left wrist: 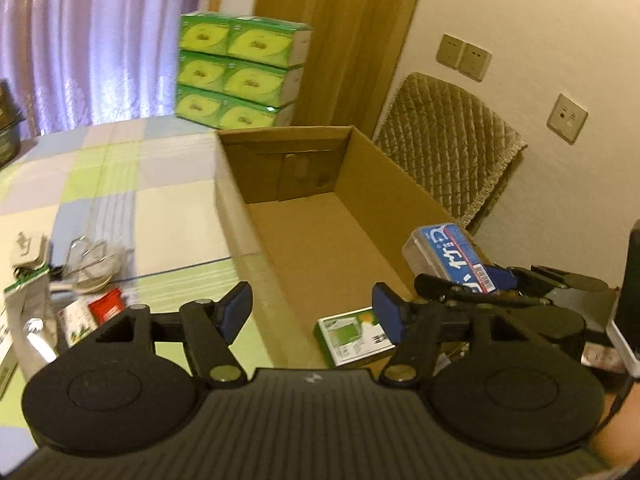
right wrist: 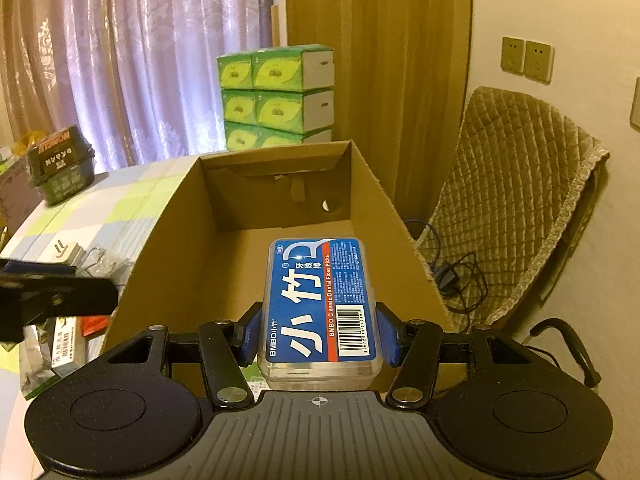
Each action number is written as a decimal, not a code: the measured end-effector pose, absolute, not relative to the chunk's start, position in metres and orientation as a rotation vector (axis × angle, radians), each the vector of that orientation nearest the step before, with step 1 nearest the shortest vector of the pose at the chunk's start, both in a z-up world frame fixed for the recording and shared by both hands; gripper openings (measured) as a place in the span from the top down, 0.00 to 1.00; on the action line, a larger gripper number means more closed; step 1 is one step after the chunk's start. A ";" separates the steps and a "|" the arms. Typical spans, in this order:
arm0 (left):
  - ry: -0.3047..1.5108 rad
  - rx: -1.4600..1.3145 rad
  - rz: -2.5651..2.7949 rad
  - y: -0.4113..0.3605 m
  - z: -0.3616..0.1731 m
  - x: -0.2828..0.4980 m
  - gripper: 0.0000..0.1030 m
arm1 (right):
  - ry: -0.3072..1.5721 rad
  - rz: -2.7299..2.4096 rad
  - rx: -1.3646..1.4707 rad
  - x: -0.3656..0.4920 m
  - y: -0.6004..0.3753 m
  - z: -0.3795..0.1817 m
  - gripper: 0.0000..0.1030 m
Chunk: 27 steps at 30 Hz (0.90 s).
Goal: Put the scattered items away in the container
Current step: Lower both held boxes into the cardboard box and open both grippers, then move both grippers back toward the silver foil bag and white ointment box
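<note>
Far left on the checked worktop [left wrist: 120, 168]: scattered items [left wrist: 80, 276] awaiting collection. Left gripper [left wrist: 312, 314], jaws wide and empty, free for another pick. Right gripper [right wrist: 318, 334], jaws clamping 1 floss-pick box [right wrist: 318, 300], poised above the cardboard container [right wrist: 180, 236] for release.

My left wrist camera looks forward and down over my own fingers, close above the cardboard box [left wrist: 304, 240], which fills mid-frame. My right wrist camera faces the same way, nearer the box's open top. Both share the box, green tissue packs [right wrist: 276, 96] at upper centre, and curtain [left wrist: 92, 40] upper left.
</note>
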<state>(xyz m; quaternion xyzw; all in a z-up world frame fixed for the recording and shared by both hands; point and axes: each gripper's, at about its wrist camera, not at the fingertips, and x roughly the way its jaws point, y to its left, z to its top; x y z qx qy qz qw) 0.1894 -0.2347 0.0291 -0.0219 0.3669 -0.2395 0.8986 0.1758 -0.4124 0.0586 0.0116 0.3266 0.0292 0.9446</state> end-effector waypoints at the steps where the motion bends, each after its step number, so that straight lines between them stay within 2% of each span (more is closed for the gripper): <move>1: 0.762 -0.054 -0.488 -0.230 0.028 0.187 0.40 | 0.665 0.063 0.023 0.176 -0.410 0.059 0.43; 7: 0.772 -0.096 -0.447 -0.202 0.024 0.176 0.37 | 0.662 0.086 0.005 0.182 -0.398 0.059 0.42; 8: 0.773 -0.104 -0.440 -0.197 0.023 0.174 0.37 | 0.665 0.095 0.000 0.184 -0.395 0.059 0.39; 9: 0.775 -0.111 -0.433 -0.192 0.023 0.173 0.36 | 0.665 0.101 -0.006 0.185 -0.393 0.059 0.27; 10: 0.776 -0.118 -0.426 -0.188 0.022 0.171 0.36 | 0.657 0.097 -0.014 0.185 -0.390 0.059 0.03; 11: 0.778 -0.125 -0.419 -0.183 0.021 0.169 0.36 | 0.639 0.095 -0.022 0.184 -0.387 0.060 0.00; 20: 0.777 -0.166 -0.327 -0.135 0.018 0.156 0.33 | 0.616 0.113 -0.091 0.172 -0.355 0.074 0.00; 27: 0.770 -0.159 -0.241 -0.098 0.019 0.143 0.24 | 0.614 0.166 -0.181 0.152 -0.311 0.082 0.00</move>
